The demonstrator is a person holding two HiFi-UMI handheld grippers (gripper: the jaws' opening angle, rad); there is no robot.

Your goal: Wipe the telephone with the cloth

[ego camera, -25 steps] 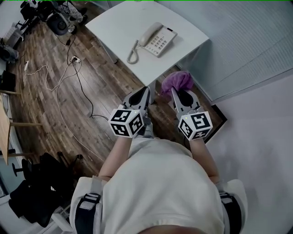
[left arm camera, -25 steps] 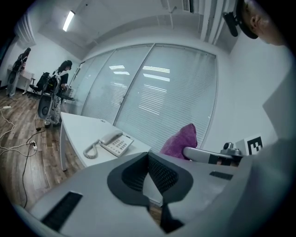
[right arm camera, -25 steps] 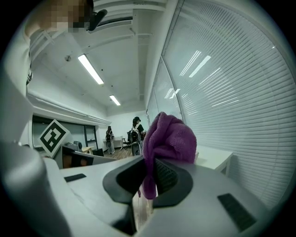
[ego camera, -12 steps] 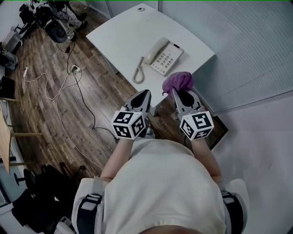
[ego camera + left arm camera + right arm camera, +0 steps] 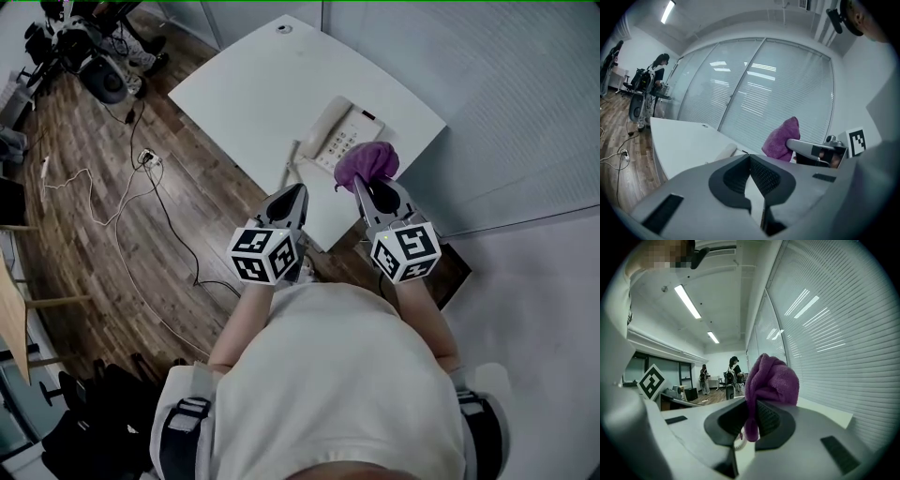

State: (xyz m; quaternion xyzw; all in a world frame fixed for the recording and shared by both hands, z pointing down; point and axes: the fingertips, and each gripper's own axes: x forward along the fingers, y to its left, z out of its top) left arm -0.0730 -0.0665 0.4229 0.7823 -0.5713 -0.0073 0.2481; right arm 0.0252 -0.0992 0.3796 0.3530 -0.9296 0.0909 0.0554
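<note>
Purple cloth (image 5: 367, 161) is sitting clamped in right gripper (image 5: 360, 186), just beside telephone (image 5: 339, 132) on white table (image 5: 253, 84); left gripper (image 5: 299, 190) is hanging shut, empty, near telephone

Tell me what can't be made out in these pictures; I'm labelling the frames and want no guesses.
- Head view: the purple cloth covers the telephone at its near corner; key labels too small.
- Head view: the cord runs behind the left claw at its lower end.
- Left gripper view: only the handset clears the claw's body; the rest is hidden.
- Right gripper view: the right claw and the purple cloth in it hide the telephone.
</note>
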